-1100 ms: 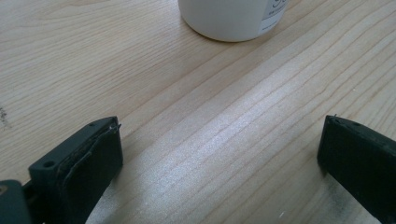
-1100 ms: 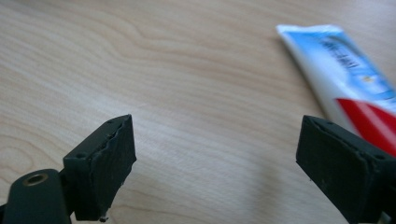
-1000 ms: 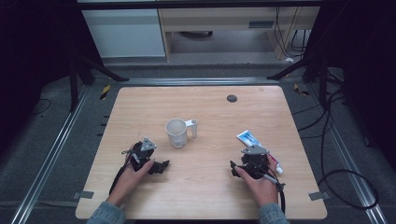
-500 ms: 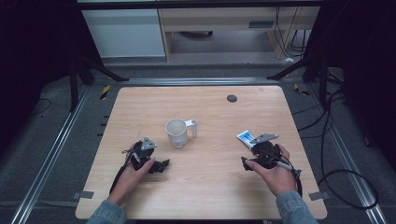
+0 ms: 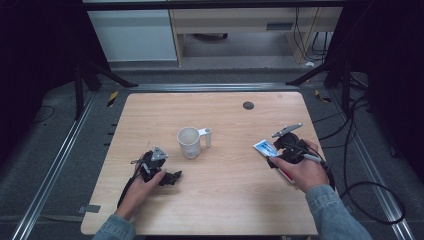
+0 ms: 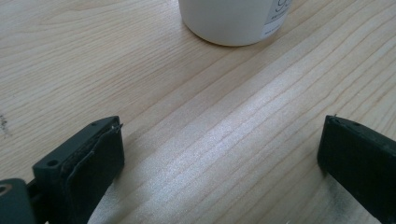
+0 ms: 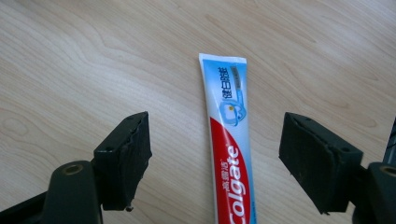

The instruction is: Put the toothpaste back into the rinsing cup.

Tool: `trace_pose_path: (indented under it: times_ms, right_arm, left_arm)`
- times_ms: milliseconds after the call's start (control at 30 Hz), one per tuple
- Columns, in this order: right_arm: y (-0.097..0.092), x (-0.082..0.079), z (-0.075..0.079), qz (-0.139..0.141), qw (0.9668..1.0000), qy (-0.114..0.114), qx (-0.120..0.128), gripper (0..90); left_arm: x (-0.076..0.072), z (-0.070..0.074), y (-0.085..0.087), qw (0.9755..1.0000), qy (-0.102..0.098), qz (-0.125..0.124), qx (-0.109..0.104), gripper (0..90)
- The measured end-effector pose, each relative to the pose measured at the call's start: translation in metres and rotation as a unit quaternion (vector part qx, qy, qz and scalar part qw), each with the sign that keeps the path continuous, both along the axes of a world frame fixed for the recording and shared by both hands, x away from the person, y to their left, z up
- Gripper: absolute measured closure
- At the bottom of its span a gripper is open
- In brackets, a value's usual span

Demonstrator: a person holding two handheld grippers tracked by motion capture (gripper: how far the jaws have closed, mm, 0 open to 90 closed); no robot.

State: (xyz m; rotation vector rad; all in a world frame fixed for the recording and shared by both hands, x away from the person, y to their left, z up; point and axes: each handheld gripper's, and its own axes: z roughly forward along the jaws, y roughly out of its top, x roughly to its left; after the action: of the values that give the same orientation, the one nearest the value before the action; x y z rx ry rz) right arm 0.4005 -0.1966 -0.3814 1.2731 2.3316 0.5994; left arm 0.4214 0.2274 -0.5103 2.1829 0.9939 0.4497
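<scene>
Right claw [image 7: 215, 158] wide open astride toothpaste tube [image 7: 229, 140], left claw [image 6: 219, 163] open, mug [image 5: 190, 142] between.

Toothpaste tube [image 7: 229, 144], red, white and blue, lying flat on the worktop [image 7: 93, 60] between the open jaws of the right tool [image 7: 215, 161], crimped end pointing away.

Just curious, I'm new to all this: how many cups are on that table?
1. A white cup stands near the middle of the table, just ahead of the left gripper. No others are visible.
</scene>
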Motion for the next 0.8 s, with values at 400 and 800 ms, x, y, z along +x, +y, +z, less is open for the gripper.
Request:
trace_pose_path:
  times_ms: [400,800]
  right_arm:
    - [-0.003,0.026,0.012,0.012,0.9988,0.037,-0.03,24.5]
    - [-0.005,0.047,-0.006,0.002,0.9948,0.096,-0.034,32.6]
  left_arm:
    - [0.001,0.0,-0.001,1.0,0.0,0.001,-0.003,0.0]
    - [0.002,0.0,0.0,1.0,0.0,-0.003,-0.002,0.0]
